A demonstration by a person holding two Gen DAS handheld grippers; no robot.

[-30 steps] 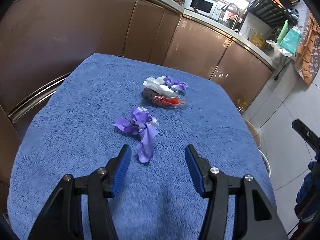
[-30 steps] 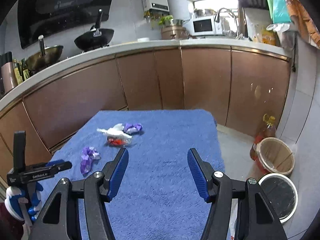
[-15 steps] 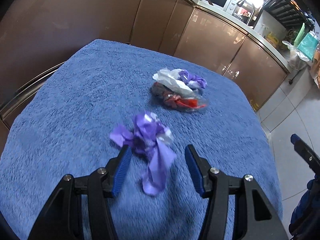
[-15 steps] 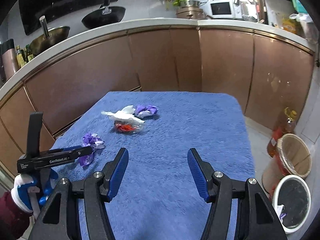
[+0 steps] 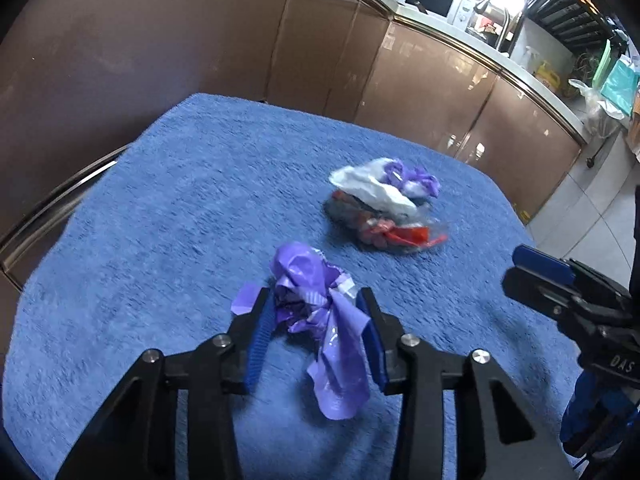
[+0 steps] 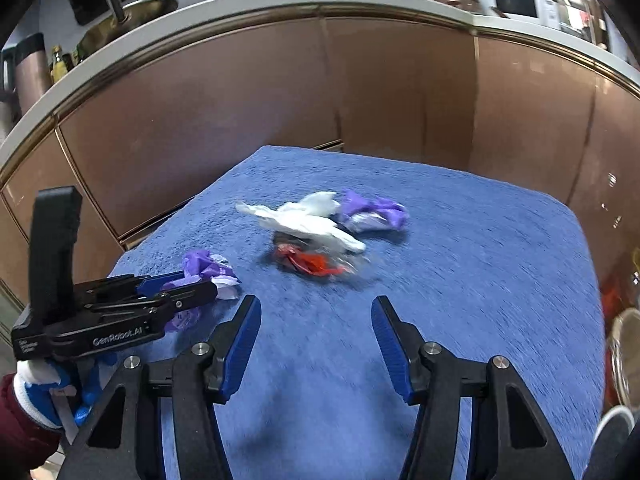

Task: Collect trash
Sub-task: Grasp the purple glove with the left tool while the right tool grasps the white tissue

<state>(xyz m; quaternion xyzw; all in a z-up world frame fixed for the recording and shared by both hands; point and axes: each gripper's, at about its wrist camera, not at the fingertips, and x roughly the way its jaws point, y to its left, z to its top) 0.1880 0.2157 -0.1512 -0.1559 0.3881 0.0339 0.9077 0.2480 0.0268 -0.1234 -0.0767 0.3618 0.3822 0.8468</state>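
1. My left gripper (image 5: pixel 316 320) has just been closing its jaws around the purple wrapper (image 5: pixel 320 312); the blue pads are sitting right against its sides, though I cannot tell whether they are pressing it yet.
2. The wrapper is lying on the blue towel (image 5: pixel 180 208), on the near side of the trash pile (image 5: pixel 384 204).
3. My right gripper (image 6: pixel 316 332) is hanging about half open over the towel, on the near side of the pile, holding nothing.
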